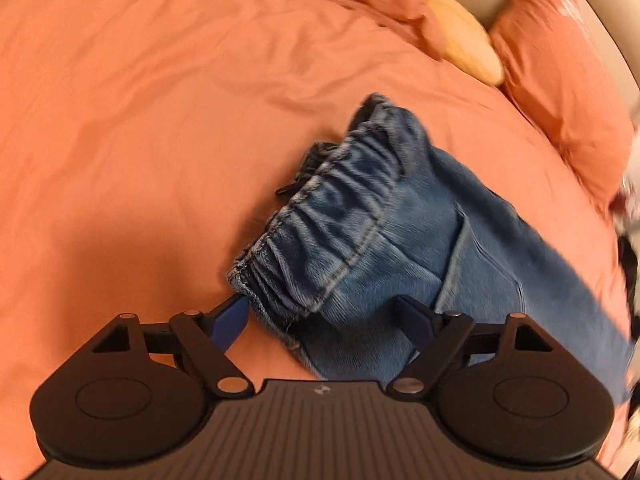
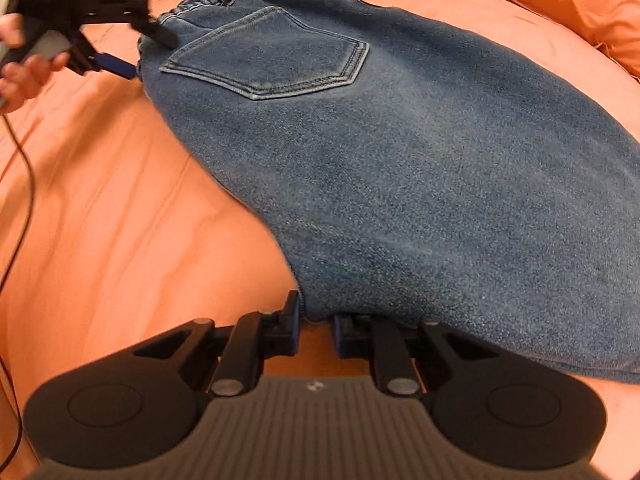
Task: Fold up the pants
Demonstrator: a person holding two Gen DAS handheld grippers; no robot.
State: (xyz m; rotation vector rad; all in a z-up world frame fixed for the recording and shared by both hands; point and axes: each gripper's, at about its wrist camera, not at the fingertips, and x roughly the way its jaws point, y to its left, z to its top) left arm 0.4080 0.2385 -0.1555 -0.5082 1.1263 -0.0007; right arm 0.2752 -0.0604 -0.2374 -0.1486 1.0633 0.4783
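Observation:
Blue denim pants with an elastic waistband lie on an orange bedspread. My left gripper is open wide, and the near corner of the waistband sits between its fingers without being pinched. In the right wrist view the pants lie back pocket up. The left gripper straddles the waistband corner at the top left, held by a person's hand. My right gripper is nearly closed, its pads pinching the near lower edge of the denim.
Orange pillows and a yellowish cushion lie at the far right of the bed. A black cable hangs down the left side from the left gripper. Orange bedspread stretches to the left of the pants.

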